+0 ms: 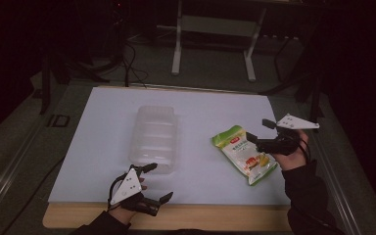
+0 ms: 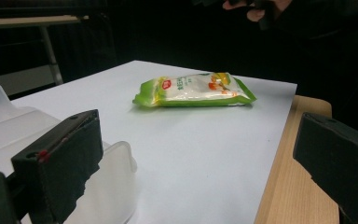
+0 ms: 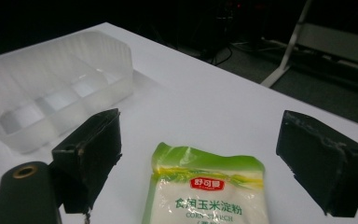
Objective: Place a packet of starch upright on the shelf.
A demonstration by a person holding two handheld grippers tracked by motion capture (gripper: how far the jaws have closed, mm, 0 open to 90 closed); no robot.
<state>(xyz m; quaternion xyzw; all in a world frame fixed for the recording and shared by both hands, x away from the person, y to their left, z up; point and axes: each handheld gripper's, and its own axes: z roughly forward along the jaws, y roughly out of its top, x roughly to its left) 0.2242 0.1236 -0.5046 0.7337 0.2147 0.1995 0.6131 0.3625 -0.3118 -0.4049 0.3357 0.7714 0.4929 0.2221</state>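
Both grippers gape: the left gripper sits at the bin's 6 o'clock, the right gripper over the pouch's 1 o'clock edge.

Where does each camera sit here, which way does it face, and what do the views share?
High view: above the person's side, looking forward and down on the white table sheet; both forearms, left gripper, right gripper.
Left gripper view: between its open black jaws, facing across to the green-and-white corn starch pouch.
Right gripper view: over that pouch, open jaws, facing the clear ribbed plastic container.
Shared: pouch and container appear in all three.
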